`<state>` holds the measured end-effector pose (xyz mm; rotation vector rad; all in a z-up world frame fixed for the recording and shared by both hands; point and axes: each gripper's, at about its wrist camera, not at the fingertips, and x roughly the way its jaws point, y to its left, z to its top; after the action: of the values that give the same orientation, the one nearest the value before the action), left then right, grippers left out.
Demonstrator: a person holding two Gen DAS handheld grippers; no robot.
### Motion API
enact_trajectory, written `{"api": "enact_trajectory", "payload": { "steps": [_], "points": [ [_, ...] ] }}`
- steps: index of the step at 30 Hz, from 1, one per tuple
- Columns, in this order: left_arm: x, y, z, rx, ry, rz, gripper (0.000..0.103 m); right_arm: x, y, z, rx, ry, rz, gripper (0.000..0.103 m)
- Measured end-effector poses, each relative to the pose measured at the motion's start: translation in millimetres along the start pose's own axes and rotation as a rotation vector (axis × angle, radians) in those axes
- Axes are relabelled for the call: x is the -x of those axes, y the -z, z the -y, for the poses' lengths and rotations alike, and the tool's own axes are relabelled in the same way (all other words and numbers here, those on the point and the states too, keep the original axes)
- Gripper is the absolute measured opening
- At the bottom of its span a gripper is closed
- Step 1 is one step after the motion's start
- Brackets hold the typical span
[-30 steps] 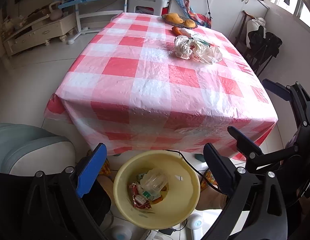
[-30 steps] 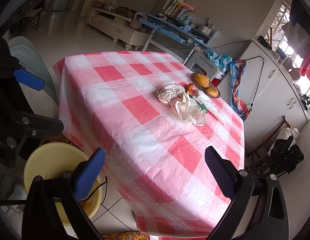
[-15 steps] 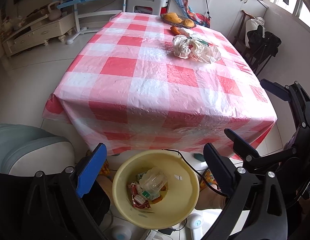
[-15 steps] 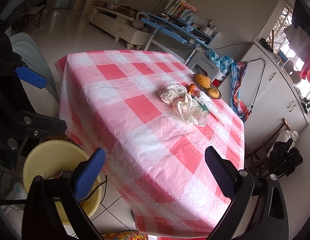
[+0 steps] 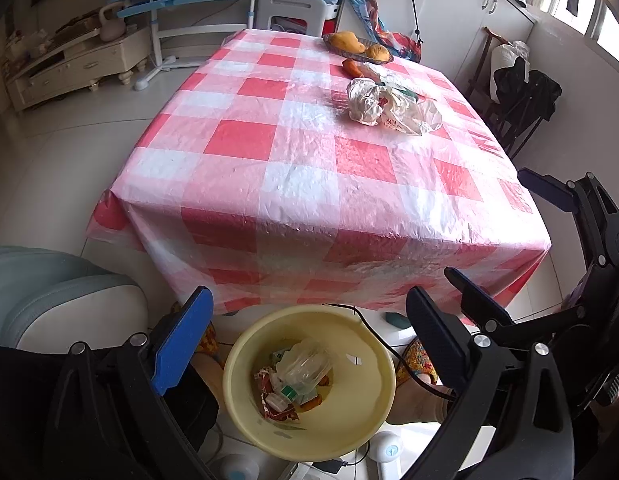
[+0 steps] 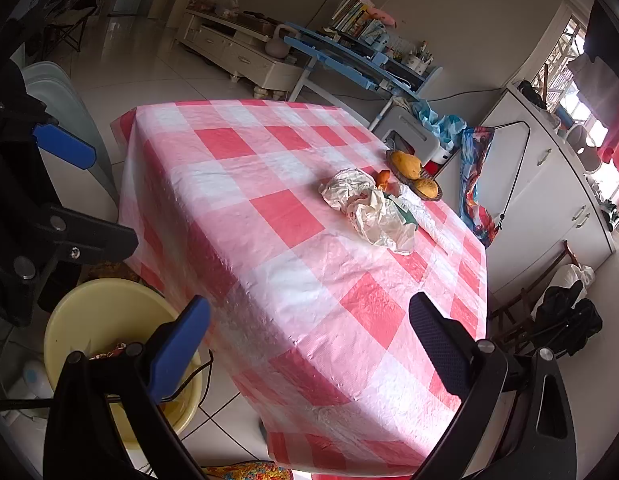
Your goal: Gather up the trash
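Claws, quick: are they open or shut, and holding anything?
Left claw: open, holding nothing, above the yellow bin.
Right claw: open, holding nothing.

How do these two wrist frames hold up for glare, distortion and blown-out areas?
Left wrist view: strong fisheye bowing, dark vignette corners, window top right blown out, soft sheen on the tablecloth, sharp on the yellow bin. Right wrist view: same barrel bend, bright glare patch on the cloth's near edge, overexposed window at right, crumpled bags still legible.
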<state>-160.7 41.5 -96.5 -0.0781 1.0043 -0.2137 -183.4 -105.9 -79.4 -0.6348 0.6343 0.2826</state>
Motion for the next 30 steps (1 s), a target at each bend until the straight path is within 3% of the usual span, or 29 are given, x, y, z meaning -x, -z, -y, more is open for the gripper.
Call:
{"api": "enact_trajectory", "payload": {
  "steps": [10,19,30],
  "points": [
    [2.4,-1.0,-2.2,0.010,-0.004,0.014,0.094,3.6,-1.2,2.4,-0.012,0.001,0.013,0.095],
    [43.1,-12.9,-12.6,0.032,-0.065,0.234,0.094,15.6,-9.2,14.1,-0.079,-0.015,0.067,0.095],
    [54.1,-43.2,-30.3,0.094,-0.038,0.253,0.094,15.8,-15.9,29.5,-0.153,-0.042,0.079,0.095]
  ]
}}
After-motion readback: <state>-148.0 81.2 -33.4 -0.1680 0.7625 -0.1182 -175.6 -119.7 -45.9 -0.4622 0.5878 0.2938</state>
